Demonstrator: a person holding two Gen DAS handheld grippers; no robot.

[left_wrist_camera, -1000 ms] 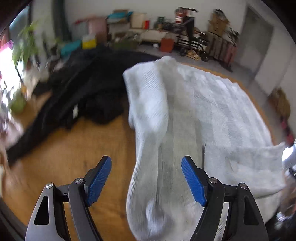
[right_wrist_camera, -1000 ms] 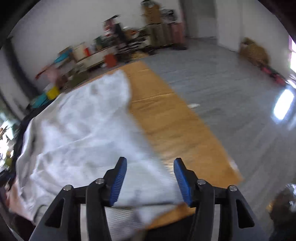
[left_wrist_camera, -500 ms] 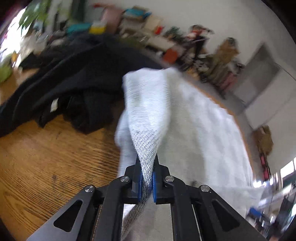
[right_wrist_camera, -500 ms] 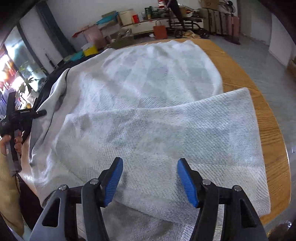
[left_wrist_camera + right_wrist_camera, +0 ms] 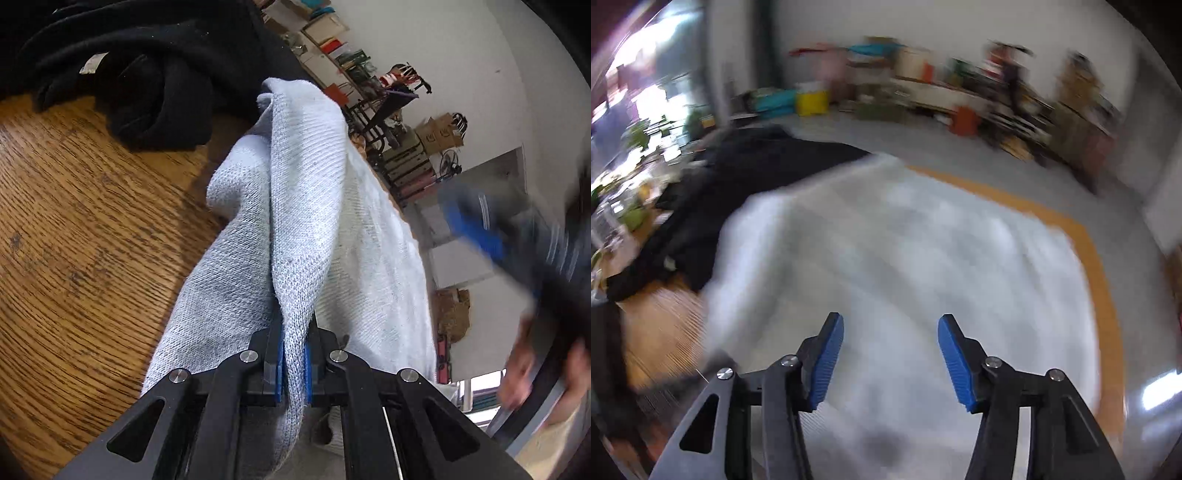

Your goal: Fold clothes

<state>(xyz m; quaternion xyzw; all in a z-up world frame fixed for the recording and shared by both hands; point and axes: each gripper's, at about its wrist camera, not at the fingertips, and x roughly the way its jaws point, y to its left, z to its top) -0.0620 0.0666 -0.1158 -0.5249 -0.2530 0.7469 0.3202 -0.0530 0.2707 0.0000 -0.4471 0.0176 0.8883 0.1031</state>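
1. Your left gripper (image 5: 293, 363) is clamped on a thin ridge of the grey knit garment (image 5: 306, 192), which runs ahead of its pads and spreads over the wooden table (image 5: 81, 229). With so narrow a bite, a sharp pull could slip the fabric out.
2. Your right gripper (image 5: 891, 360) is closing with nothing between its pads, above the garment. It could pinch too many layers.
3. The black clothing (image 5: 155, 74) lies just left of the lifted fold and could get dragged along.
4. The left view alone shows the grip; the right view alone shows the garment's far edge, though blurred.
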